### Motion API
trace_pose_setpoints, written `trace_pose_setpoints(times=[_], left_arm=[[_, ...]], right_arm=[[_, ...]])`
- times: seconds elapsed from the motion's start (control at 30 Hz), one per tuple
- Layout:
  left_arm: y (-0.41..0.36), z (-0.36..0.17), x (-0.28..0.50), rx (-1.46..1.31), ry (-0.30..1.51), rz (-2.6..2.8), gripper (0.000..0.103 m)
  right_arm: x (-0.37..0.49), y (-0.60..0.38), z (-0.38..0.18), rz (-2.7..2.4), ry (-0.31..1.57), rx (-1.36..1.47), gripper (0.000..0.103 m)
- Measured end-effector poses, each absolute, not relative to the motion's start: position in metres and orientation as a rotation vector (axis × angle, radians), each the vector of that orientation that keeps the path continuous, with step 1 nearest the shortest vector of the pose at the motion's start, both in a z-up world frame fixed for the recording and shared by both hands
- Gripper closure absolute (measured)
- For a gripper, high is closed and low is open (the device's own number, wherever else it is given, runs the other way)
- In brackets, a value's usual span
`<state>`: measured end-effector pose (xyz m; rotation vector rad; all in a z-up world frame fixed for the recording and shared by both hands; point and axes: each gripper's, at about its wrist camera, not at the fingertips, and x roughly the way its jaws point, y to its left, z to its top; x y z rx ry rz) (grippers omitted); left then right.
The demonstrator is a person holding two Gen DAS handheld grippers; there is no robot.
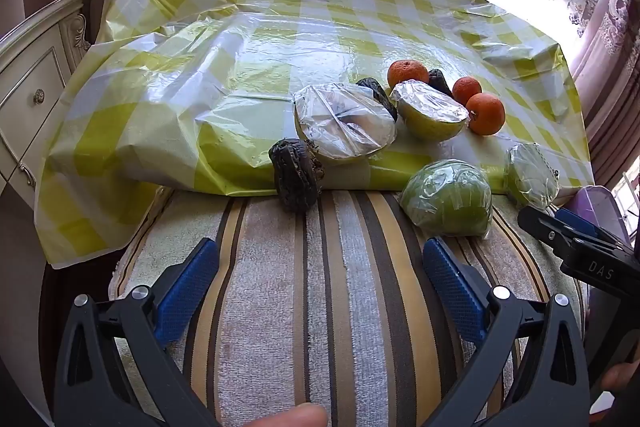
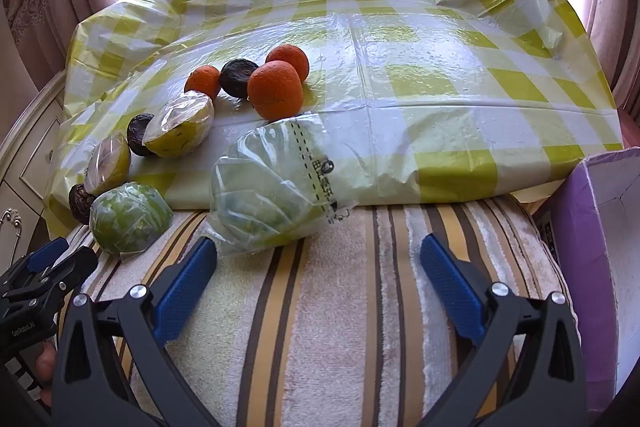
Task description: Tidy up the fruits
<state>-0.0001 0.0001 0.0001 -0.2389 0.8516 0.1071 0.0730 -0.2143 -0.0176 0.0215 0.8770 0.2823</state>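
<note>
A: While both grippers hang spread wide over the towel (image 2: 340, 327), holding nothing, what worries you most?

B: Start closest. The right gripper (image 2: 318, 267) has a bagged green fruit (image 2: 264, 195) just ahead of its left finger, sitting right on the seam where towel meets cloth (image 2: 440, 75). The bag is loose and slick. I'd guess the pads would catch film, not fruit, and it would slide out.

A: And the left gripper (image 1: 320, 269)?

B: Empty too, jaws apart. Ahead of it lie a dark wrinkled fruit (image 1: 297, 175) and a second wrapped green one (image 1: 448, 203), both at the cloth's edge. The dark one looks soft; a hard squeeze might crush it.

A: Further back?

B: Two cut halves under film, the nearer half (image 1: 344, 125) and the farther half (image 1: 430, 113), with another dark fruit between them, partly hidden. Tip either half and the wrap could peel.

A: The oranges?

B: Three oranges (image 2: 275, 91) farthest off, close together with a dark fruit among them. They're round on glossy plastic, so a nudge could send one rolling.

A: Where would they go?

B: Maybe the purple box (image 2: 576, 227) at right. I can't tell.
</note>
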Motion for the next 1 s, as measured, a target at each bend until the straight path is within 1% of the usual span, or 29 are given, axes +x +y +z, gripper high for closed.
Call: trace_pose_setpoints(times=[0.53,0.73,0.93,1.0], left_arm=[[-0.003,0.0,-0.002,-0.221,0.851,0.108,0.004],[-0.002,0.006,-0.004,-0.23,0.877,0.08,0.004],[0.006,0.006,-0.013,-0.276,0.837,0.053,0.004],[0.009,0.008,-0.015,-0.298,0.818,0.042,0.005]], right_arm=[[0.073,-0.214,-0.018,0.281,0.878,0.021,0.001],[0.073,-0.213,-0.024,0.276,0.894,0.016,0.001],[0.079,-0.219,-0.022,0.321,0.966,0.021,0.001],[0.078,-0.224,-0.02,0.337,0.958,0.042,0.001]])
